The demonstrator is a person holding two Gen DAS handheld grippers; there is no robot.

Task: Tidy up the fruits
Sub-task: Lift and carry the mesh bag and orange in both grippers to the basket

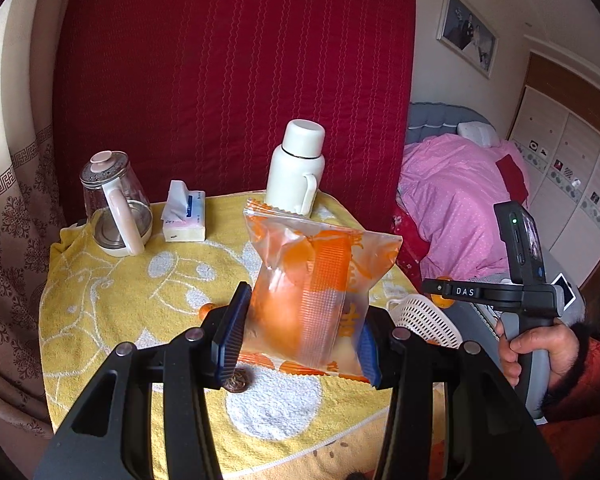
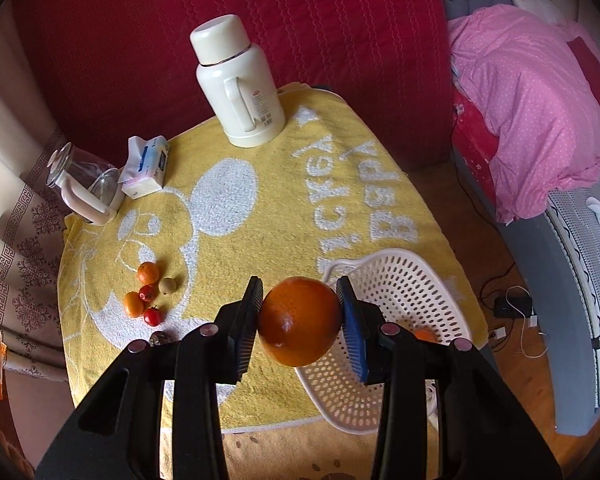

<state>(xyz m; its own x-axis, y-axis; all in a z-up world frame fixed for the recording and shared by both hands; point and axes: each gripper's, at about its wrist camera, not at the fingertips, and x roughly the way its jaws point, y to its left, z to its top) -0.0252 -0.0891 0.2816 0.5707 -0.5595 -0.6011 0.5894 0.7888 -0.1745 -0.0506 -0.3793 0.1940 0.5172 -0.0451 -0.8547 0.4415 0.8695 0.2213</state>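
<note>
In the left wrist view my left gripper (image 1: pixel 300 340) is shut on a clear plastic bag with orange print (image 1: pixel 312 280), held above the yellow towel; something orange shows through the bag. In the right wrist view my right gripper (image 2: pixel 299 312) is shut on a large orange (image 2: pixel 300 320), held over the near left rim of a white perforated basket (image 2: pixel 400 292). One small orange fruit (image 2: pixel 425 335) lies in the basket. To the left, several small fruits lie on the towel: a tangerine (image 2: pixel 148 273), cherry tomatoes (image 2: pixel 153 316) and a longan (image 2: pixel 166 285).
A round table under a yellow towel (image 2: pixel 260 240) carries a white thermos (image 2: pixel 240 84), a tissue pack (image 2: pixel 146 168) and a glass kettle (image 2: pixel 80 184) at its far side. A red quilt hangs behind it. A bed with pink bedding (image 2: pixel 540 100) stands to the right. A hand (image 1: pixel 540 348) grips the right tool.
</note>
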